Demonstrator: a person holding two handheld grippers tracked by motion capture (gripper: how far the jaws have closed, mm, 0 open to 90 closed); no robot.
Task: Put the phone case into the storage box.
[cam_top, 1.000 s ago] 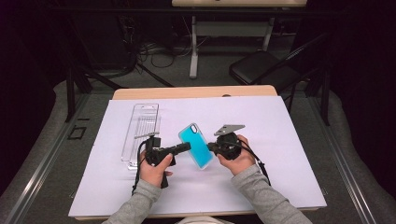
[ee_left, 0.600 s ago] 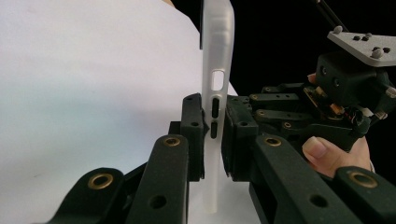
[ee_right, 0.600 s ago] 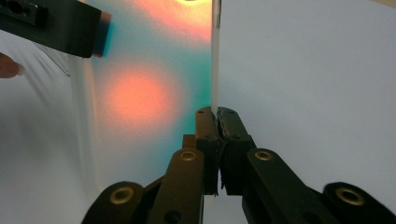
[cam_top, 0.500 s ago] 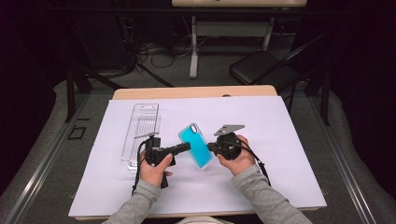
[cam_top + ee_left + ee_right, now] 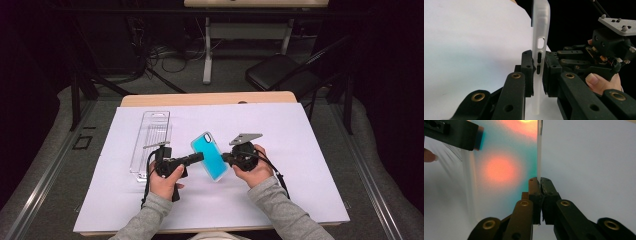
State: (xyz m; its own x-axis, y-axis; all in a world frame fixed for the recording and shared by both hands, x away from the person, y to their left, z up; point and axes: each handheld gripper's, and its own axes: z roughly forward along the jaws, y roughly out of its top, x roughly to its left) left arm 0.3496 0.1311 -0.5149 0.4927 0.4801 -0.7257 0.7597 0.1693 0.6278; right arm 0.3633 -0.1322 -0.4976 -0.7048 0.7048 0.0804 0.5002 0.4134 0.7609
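Nothing has moved since the earlier frames: both hands, both grippers and the phone case sit where they were.

High view: left gripper (image 5: 196, 158) comes in from the left, right gripper (image 5: 226, 159) from the right, and the case (image 5: 209, 155) hangs between them above the white sheet (image 5: 300, 165), near the middle of the table (image 5: 210, 98). Case is tilted, turquoise face up toward the camera, its far end leaning left, its near end to the right. Left hand (image 5: 165, 181) and right hand (image 5: 254, 170) are both off the sheet, grey sleeves entering from the near edge.

Left gripper view: left gripper (image 5: 538, 72) is clamped narrow on the frosted edge of the case (image 5: 540, 27), pads on either side of the side-button cutouts. Case stands edge-on and upright in this view. Right gripper's body and grey plate (image 5: 616, 23) sit just beyond, with a thumb (image 5: 595, 81) below it.

Right gripper view: right gripper (image 5: 540, 182) is pinched tight on the thin rim of the case (image 5: 506, 157), pads nearly meeting. Turquoise face fills the left side, with blurred orange reflections. One black jaw of the left gripper shows at the top left, on the case.

Clear plastic tray (image 5: 152, 142) lies flat on the sheet, far left of the left hand, apart from the case.
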